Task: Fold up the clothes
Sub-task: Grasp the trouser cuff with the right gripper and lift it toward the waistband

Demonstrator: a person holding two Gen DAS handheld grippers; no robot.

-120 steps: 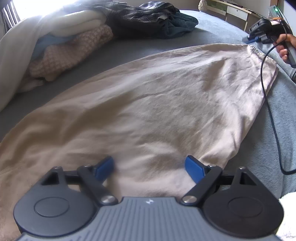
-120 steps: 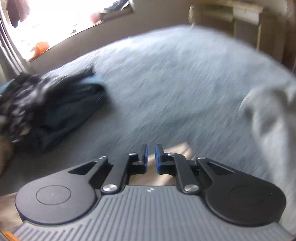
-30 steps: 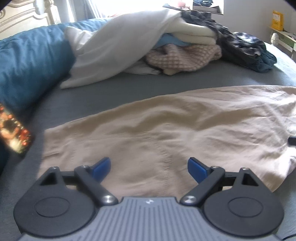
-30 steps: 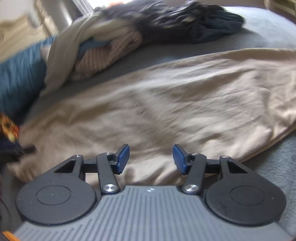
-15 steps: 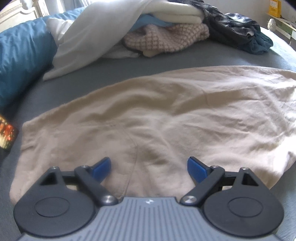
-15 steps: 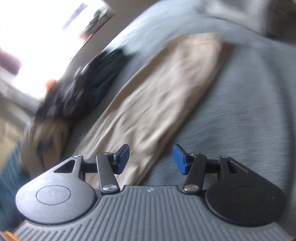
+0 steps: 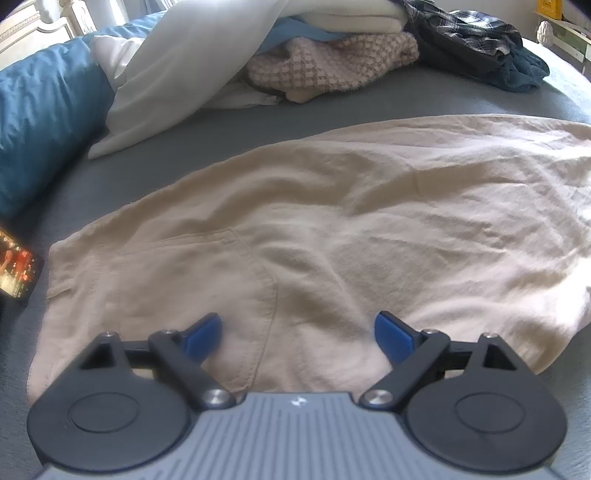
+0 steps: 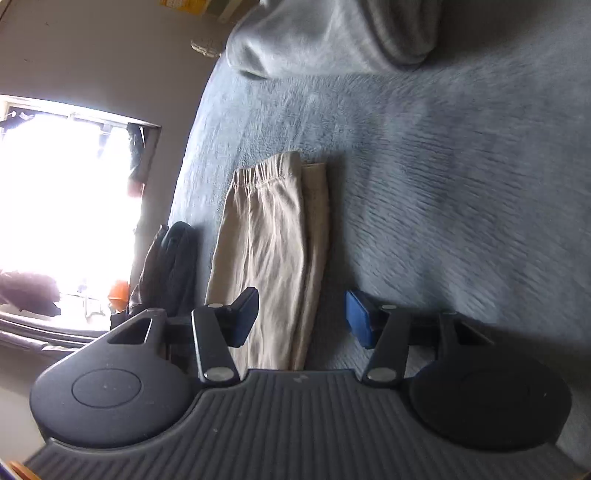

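Location: a home bedroom. A bed with a grey cover (image 7: 332, 99) fills the area ahead of the left claw. Beyond it lie a blue pillow (image 7: 40, 122), a white headboard (image 7: 33, 26) and a heap of unfolded clothes (image 7: 332, 59). A bright window (image 8: 66, 195) lies left of the right claw.

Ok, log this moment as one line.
beige trousers: flat on grey bed | left gripper: open over pocket end | right gripper: open, empty | fold: not begun
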